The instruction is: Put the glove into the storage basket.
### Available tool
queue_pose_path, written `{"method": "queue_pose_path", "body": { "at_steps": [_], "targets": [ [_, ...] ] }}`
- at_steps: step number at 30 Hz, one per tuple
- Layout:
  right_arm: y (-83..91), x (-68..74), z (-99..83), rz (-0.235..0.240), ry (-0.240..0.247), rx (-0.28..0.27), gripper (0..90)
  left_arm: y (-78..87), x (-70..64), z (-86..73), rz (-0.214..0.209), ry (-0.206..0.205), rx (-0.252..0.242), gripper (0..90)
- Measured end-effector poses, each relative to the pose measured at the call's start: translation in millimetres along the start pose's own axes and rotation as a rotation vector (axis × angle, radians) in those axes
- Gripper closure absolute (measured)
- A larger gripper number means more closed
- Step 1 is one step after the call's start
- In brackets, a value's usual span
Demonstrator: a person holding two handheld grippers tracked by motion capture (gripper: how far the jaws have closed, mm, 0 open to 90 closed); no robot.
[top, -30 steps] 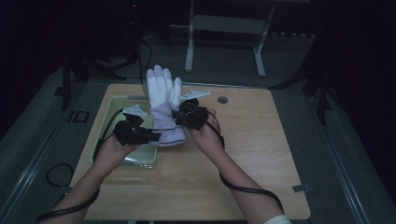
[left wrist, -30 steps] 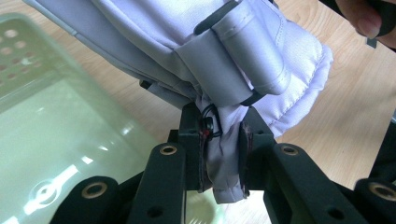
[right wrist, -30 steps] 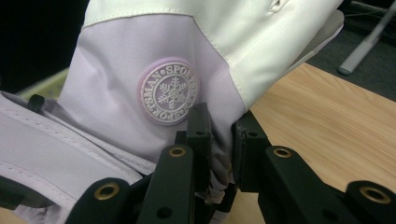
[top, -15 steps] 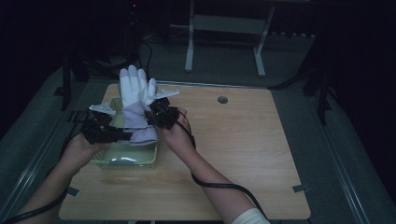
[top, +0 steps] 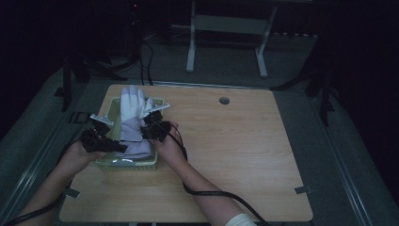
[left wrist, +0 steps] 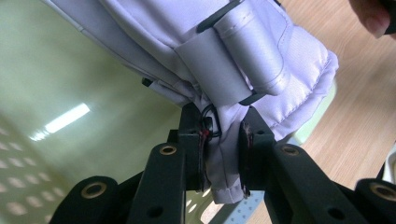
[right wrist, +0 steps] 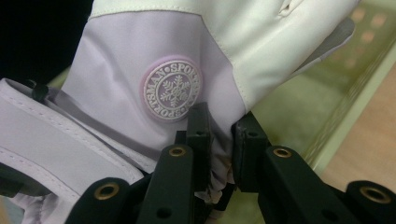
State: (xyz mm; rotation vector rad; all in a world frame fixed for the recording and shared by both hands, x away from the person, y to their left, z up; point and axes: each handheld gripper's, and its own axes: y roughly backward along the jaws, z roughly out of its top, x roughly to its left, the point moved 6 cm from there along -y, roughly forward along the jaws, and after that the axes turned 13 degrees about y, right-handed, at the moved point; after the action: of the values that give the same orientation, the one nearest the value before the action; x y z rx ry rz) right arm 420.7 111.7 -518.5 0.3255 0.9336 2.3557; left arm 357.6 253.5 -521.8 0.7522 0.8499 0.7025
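Glove held over the basket by both claws.

The left claw (left wrist: 223,154) and right claw (right wrist: 218,149) each clamp the cuff fabric of the white-and-lilac glove (top: 131,117) (snowflake badge showing), above the green basket (top: 129,164) at the tabletop's (top: 244,155) left.

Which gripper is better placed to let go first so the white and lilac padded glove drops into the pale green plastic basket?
Probably the left gripper. It pinches the white and lilac padded glove at the cuff hem, low over the pale green plastic basket. The right gripper grips higher, near the round snowflake badge, and can lower the rest.
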Motion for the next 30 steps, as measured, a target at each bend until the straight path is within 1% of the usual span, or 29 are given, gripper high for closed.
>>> {"method": "queue_pose_path", "body": {
  "at_steps": [1,2,3,4,5,7,9,10,13,14,15,16,17,19,20,21,23,25,27,29,30],
  "targets": [
    [-5.2,1.0,-6.6,-0.002,-0.003,0.034,79.2,-7.4,2.7,-4.3,-0.014,0.02,0.017,74.4],
    [-5.2,1.0,-6.6,-0.002,-0.003,0.034,79.2,-7.4,2.7,-4.3,-0.014,0.02,0.017,74.3],
    [-7.5,1.5,-9.8,-0.004,-0.002,0.049,79.2,-7.4,2.7,-4.3,-0.014,0.02,0.017,74.3],
    [-7.5,1.5,-9.8,-0.004,-0.002,0.049,79.2,-14.4,6.2,-8.4,-0.015,0.04,0.04,74.3],
    [-13.7,2.6,-16.3,-0.01,0.003,0.084,79.1,-16.6,7.7,-9.8,-0.01,0.045,0.051,74.1],
    [-19.0,4.0,-20.1,-0.008,0.004,0.116,78.9,-20.0,10.7,-12.0,-0.017,0.055,0.064,73.8],
    [-21.1,4.2,-21.6,-0.015,-0.003,0.137,78.6,-22.7,13.8,-12.6,-0.014,0.07,0.069,73.8],
    [-22.5,4.1,-22.2,-0.016,0.002,0.148,78.3,-24.2,14.2,-13.1,-0.013,0.071,0.079,73.7],
    [-28.4,4.1,-26.2,-0.009,-0.004,0.181,77.9,-29.1,15.6,-14.0,0.011,0.064,0.107,73.3],
    [-30.1,4.9,-27.2,-0.015,0.005,0.188,77.8,-30.7,16.8,-14.3,0.021,0.062,0.109,73.3],
    [-31.3,5.6,-27.7,-0.023,0.015,0.193,77.3,-32.0,17.3,-15.3,0.021,0.061,0.117,72.7],
    [-31.3,5.6,-27.7,-0.023,0.015,0.193,77.3,-32.0,17.3,-15.3,0.021,0.061,0.117,72.0],
    [-31.9,6.8,-27.6,-0.029,0.025,0.194,76.1,-33.8,18.2,-16.9,0.022,0.067,0.119,72.0],
    [-32.5,8.0,-27.1,-0.031,0.039,0.203,70.4,-34.8,19.7,-18.6,0.021,0.072,0.115,67.5],
    [-32.6,7.9,-27.0,-0.035,0.051,0.207,68.4,-35.4,20.2,-19.5,0.02,0.072,0.113,65.2],
    [-32.4,7.4,-26.9,-0.036,0.053,0.211,67.0,-36.1,20.5,-20.1,0.022,0.071,0.106,63.2],
    [-32.5,6.8,-26.4,-0.033,0.052,0.21,63.9,-36.3,19.2,-19.9,0.032,0.064,0.099,60.1],
    [-32.6,6.9,-26.1,-0.034,0.052,0.212,63.0,-36.4,18.9,-20.1,0.034,0.066,0.098,59.3],
    [-32.8,7.0,-25.7,-0.033,0.046,0.214,61.5,-35.4,18.3,-21.0,0.047,0.061,0.086,58.4],
    [-32.3,6.9,-25.3,-0.023,0.034,0.215,58.1,-34.7,17.6,-21.7,0.051,0.058,0.079,57.5],
    [-31.9,6.8,-24.8,-0.021,0.028,0.21,53.8,-33.9,16.9,-21.6,0.052,0.058,0.066,56.5]
  ]
}}
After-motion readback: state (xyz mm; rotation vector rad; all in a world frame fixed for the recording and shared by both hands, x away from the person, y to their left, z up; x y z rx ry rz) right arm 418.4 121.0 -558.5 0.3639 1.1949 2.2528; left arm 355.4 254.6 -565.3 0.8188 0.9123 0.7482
